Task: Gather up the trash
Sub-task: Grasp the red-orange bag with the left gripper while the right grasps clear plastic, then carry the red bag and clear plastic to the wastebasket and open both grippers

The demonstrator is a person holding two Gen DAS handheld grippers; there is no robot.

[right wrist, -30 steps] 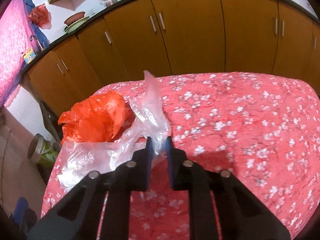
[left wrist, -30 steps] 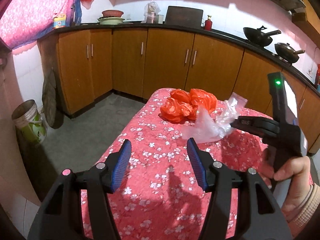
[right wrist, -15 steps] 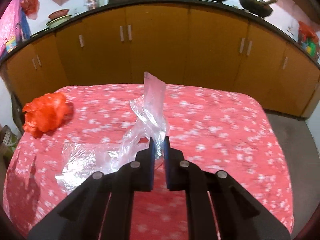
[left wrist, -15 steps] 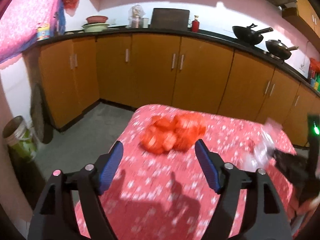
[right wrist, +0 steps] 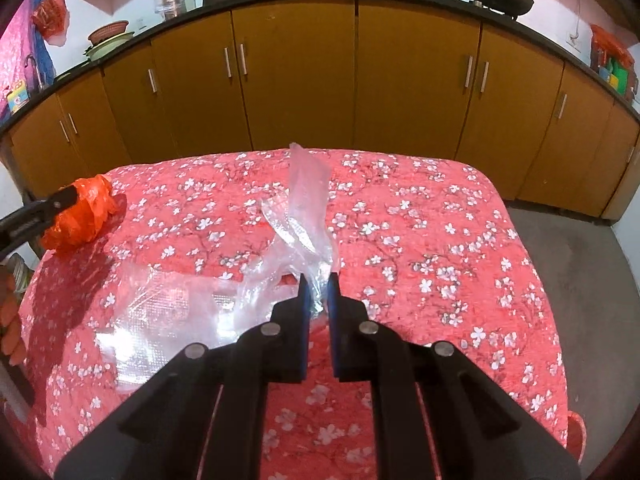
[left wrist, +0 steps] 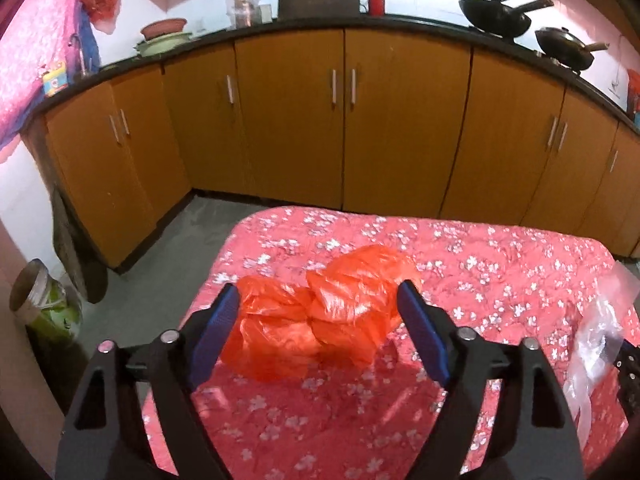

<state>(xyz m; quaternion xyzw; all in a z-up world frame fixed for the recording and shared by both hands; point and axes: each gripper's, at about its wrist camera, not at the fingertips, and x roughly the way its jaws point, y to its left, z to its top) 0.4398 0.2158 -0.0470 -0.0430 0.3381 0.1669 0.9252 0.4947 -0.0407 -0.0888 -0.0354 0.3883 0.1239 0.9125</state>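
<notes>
- Change since a second ago: the left gripper [left wrist: 316, 316] was back from the trash with narrower jaws; now it has travelled across the table and straddles the orange plastic bag [left wrist: 320, 328], jaws standing wide.
- The blue pads [left wrist: 218, 332] flank the bag on both sides. Whether either pad touches the plastic I cannot tell; nothing is squeezed yet.
- In the right wrist view the tip of one left finger sits against the bag, near the table's far left corner.
- Right gripper [right wrist: 318, 294]: jaws narrow, pinched on a fold of the clear plastic bag [right wrist: 300, 216]. The upper part of the bag stands up above the pads; the rest trails flat on the floral tablecloth [right wrist: 420, 240] to the left.
- The clear bag has been carried away from the orange one; they lay touching a second ago and are now well apart.
- Reading: one piece of trash is secured, and the second is lined up for a grasp. Closing the left jaws looks like the next step.
- Pose: both grippers tilt downward toward the tabletop. Fingers of a hand [right wrist: 10, 320] show at the left edge of the right view.
- Possible bin: a lined bucket [left wrist: 44, 304] on the floor, left of the table.
</notes>
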